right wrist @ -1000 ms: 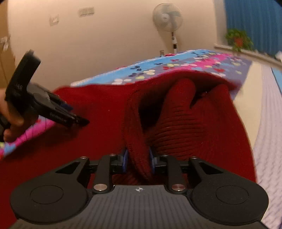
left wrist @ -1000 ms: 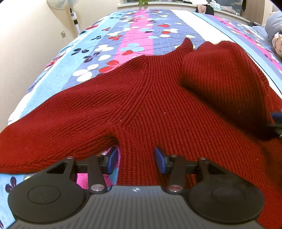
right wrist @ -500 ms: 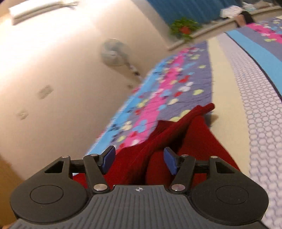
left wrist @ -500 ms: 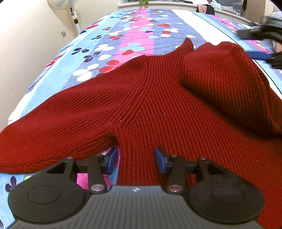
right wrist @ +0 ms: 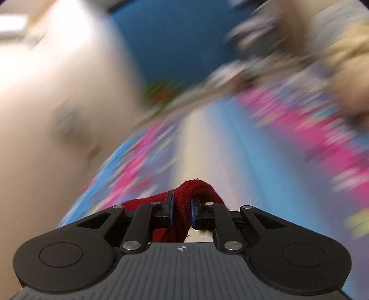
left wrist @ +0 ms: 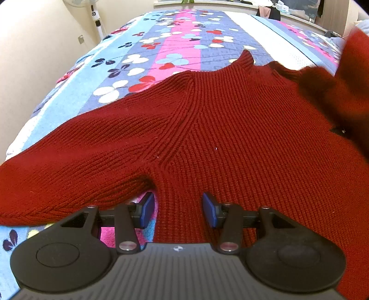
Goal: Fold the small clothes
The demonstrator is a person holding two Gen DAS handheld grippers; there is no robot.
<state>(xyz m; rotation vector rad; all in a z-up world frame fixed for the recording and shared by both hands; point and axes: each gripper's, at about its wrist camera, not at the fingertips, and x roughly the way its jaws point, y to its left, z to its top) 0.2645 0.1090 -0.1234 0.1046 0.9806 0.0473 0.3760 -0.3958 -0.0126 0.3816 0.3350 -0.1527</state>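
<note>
A dark red knit sweater (left wrist: pixel 219 129) lies spread on the flowered bedspread (left wrist: pixel 180 34), collar pointing away. My left gripper (left wrist: pixel 178 207) stands open low over the sweater's near edge by the armpit; fabric lies between its blue pads, which do not press it. At the right edge, a part of the sweater (left wrist: pixel 346 92) is raised and blurred. In the right wrist view my right gripper (right wrist: pixel 182 208) is closing, and its pads pinch a bunch of red knit (right wrist: pixel 184 191) held above the bed. That view is heavily blurred by motion.
A standing fan (left wrist: pixel 92 9) and a cream wall run along the bed's left side. A ledge with small items (left wrist: pixel 276 4) crosses the far end. A blue curtain (right wrist: pixel 180 41) and a pale blurred bulk (right wrist: pixel 346 69) show in the right wrist view.
The right gripper opened, dropped its first fold, swung away and up, then closed on red knit again. The part folded over the sweater's right side has lifted off. The left gripper stayed put.
</note>
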